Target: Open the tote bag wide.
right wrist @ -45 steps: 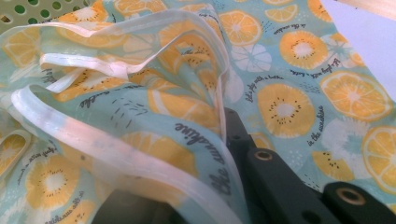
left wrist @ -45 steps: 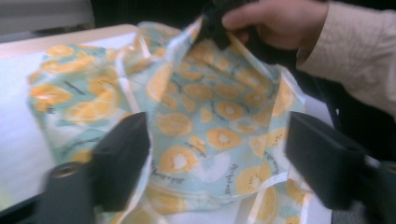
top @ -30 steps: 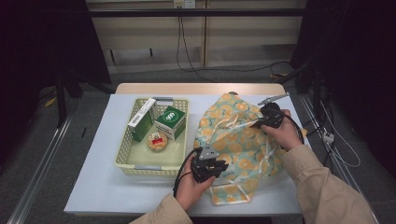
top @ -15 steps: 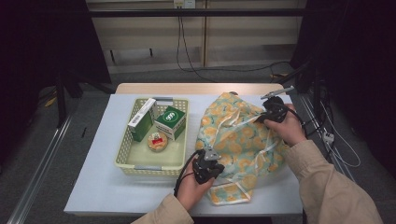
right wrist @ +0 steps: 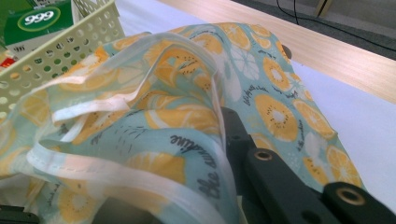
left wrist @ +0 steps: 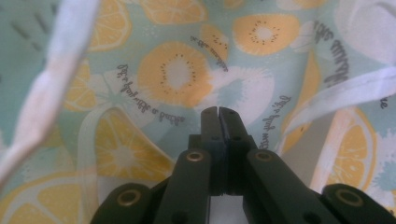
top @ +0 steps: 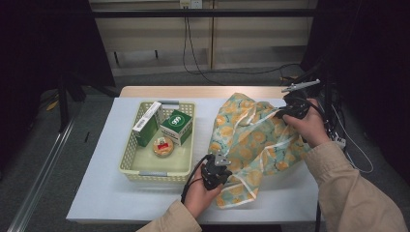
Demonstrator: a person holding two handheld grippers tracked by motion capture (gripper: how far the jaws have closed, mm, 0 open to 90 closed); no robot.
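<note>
1. Left gripper (top: pixel 216 170) has just been closing; its jaws are now together at the bag's (top: pixel 251 140) near edge, cloth between them unclear
2. Right gripper (top: pixel 290 110) has risen, clamped on the bag's far right rim
3. Bag mid-table, right of basket (top: pixel 126 164), mouth looks ready to open

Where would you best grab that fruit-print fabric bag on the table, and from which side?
Probably the white-trimmed edge of the teal, orange-slice-print fabric bag: it folds into a thin ridge jaws can pinch. Come from the open sides, as the left gripper at its near corner and the right gripper at its far edge do.
</note>
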